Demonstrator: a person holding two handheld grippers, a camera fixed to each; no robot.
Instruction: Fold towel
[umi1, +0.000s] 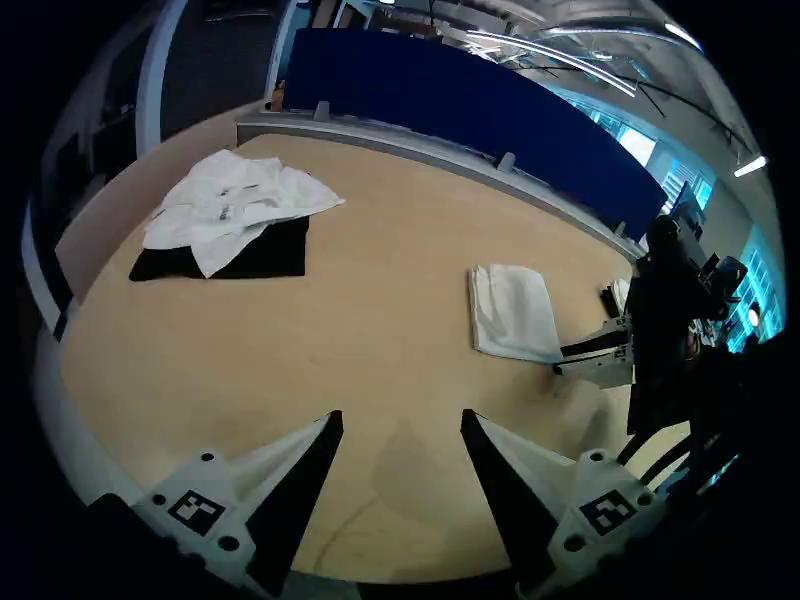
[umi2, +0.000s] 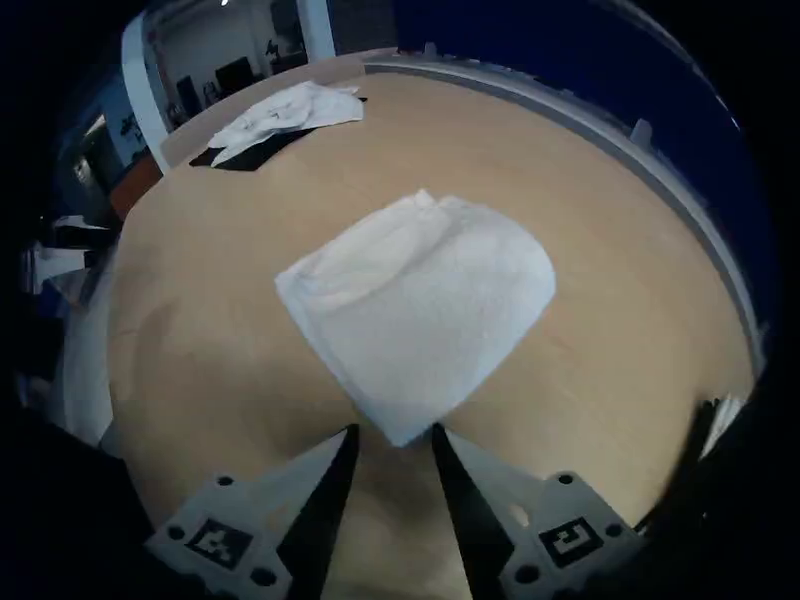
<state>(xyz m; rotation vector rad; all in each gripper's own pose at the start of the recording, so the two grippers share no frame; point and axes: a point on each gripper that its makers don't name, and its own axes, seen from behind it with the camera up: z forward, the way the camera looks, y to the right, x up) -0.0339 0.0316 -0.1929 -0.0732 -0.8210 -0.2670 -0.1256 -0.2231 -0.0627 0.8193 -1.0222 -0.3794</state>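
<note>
Towel: the white towel (umi2: 430, 300) lies folded and flat on the bench (umi1: 350, 330). In the right gripper view its near corner points straight down at the camera.
Right gripper: the right gripper (umi2: 393, 432) is low at that near corner. The tip of the cloth sits in the gap between the two fingertips.
Right gripper state: the fingers are partly apart with bare wood showing between them lower down, so it is released and not pinching the towel.
Left gripper: the left gripper (umi1: 400, 415) hangs over bare wood at the near edge of the bench, well apart from the towel.
Left gripper state: spread wide and holding nothing.
Seen from the left: in the left gripper view the towel is off to the right, with the other gripper's pale fingers at its near end and a person (umi1: 665, 310) in dark clothing behind it.
Far corner: a loose pile of white cloths (umi1: 235, 200) rests partly on a black cloth (umi1: 270, 255), well apart from the towel.
Back edge: a blue screen (umi1: 470, 100) runs along the far side of the bench.
</note>
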